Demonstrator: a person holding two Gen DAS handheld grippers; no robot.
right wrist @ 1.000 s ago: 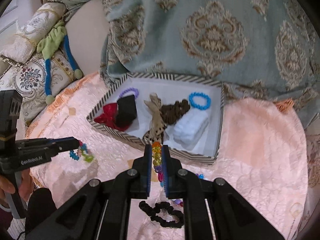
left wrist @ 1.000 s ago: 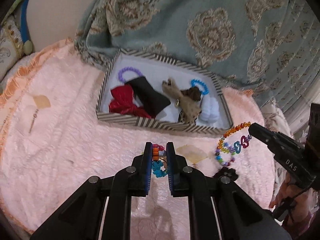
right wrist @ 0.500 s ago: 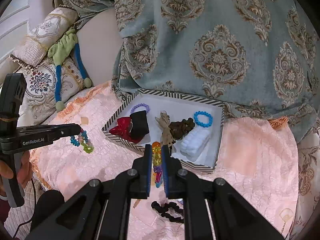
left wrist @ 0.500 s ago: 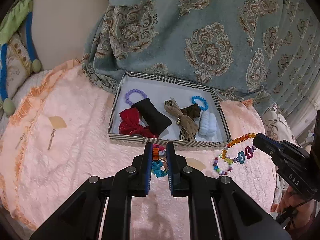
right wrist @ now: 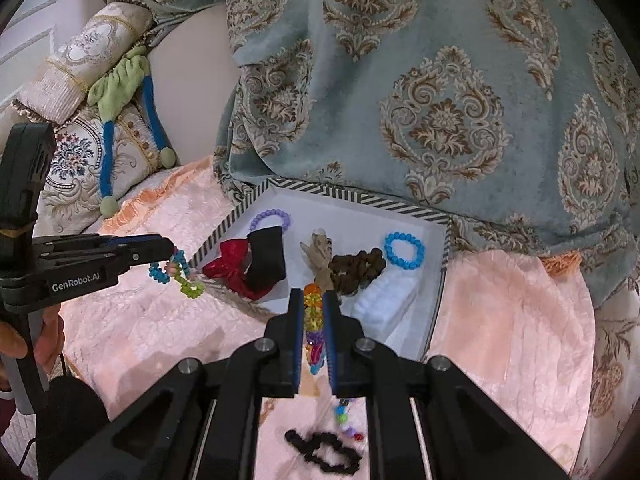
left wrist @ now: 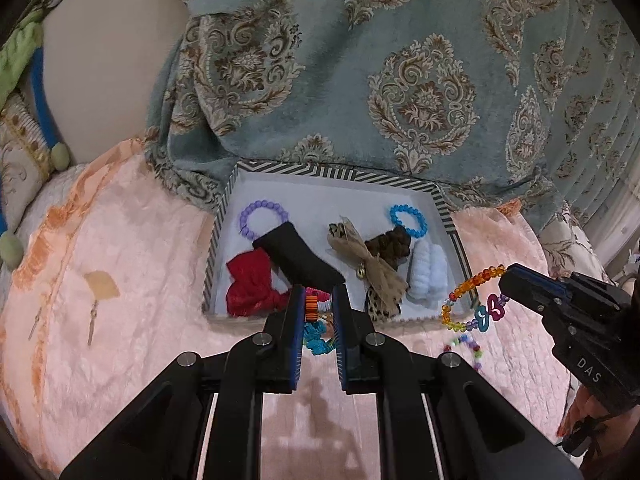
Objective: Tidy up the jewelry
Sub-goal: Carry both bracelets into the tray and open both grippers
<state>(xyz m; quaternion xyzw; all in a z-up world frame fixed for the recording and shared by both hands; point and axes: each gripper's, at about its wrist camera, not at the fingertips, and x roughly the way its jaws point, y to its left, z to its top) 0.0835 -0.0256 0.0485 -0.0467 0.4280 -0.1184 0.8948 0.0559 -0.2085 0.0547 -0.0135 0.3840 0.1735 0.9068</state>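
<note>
My left gripper (left wrist: 317, 300) is shut on a teal, orange and pink bracelet (left wrist: 316, 330), lifted over the pink bedspread just in front of the striped tray (left wrist: 332, 172). In the right wrist view this left gripper (right wrist: 170, 250) dangles the bracelet (right wrist: 178, 276) left of the tray (right wrist: 360, 196). My right gripper (right wrist: 313, 300) is shut on a string of multicoloured beads (right wrist: 313, 312), hanging before the tray's near edge. From the left wrist view the same right gripper (left wrist: 505, 276) carries the bead string (left wrist: 472, 300). The tray holds purple (left wrist: 262, 218) and blue (left wrist: 408, 220) bracelets, bows and scrunchies.
A black scrunchie (right wrist: 322, 450) lies on the pink bedspread under my right gripper. Two earrings (left wrist: 92, 322) and a small card rest at the left. A patterned teal blanket (left wrist: 400, 80) rises behind the tray. Pillows (right wrist: 80, 128) sit far left. A hand (right wrist: 44, 340) grips the left handle.
Both grippers have risen and drawn back from the bedspread, each lifting its jewelry with it. The tray looks smaller and farther away, and more of the blanket shows.
</note>
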